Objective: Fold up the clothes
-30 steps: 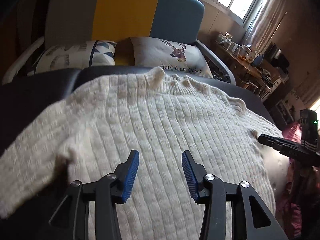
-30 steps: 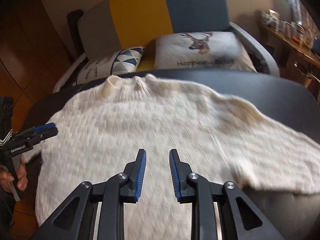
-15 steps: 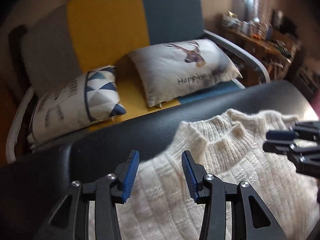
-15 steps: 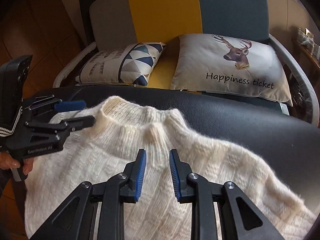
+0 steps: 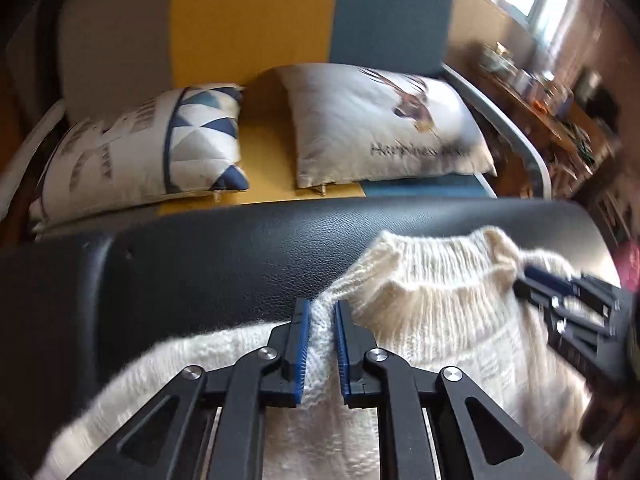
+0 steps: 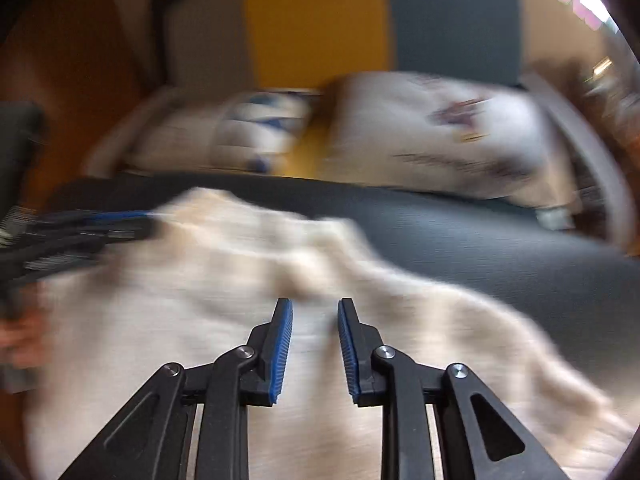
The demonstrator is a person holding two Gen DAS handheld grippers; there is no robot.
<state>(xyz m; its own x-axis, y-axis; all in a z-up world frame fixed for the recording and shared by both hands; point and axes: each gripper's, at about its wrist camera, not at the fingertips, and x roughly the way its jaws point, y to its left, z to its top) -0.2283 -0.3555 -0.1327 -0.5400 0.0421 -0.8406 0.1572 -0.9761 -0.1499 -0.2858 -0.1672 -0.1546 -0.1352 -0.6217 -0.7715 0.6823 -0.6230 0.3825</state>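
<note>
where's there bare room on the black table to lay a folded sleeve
The black table is bare in a broad patch left of the sweater collar, running back to the sofa-side edge by the triangle pillow. From the right wrist, another bare stretch lies right of the white sweater. It is crowded around the collar, where the left claw and right claw work.

Black angular left gripper (image 5: 321, 344) and right gripper (image 6: 315, 350); ribbed blue pads; silver pivot screws

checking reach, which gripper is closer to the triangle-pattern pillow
Left. The left gripper grips the sweater shoulder on the triangle pillow side; the right gripper is past the collar, toward the deer pillow.
</note>
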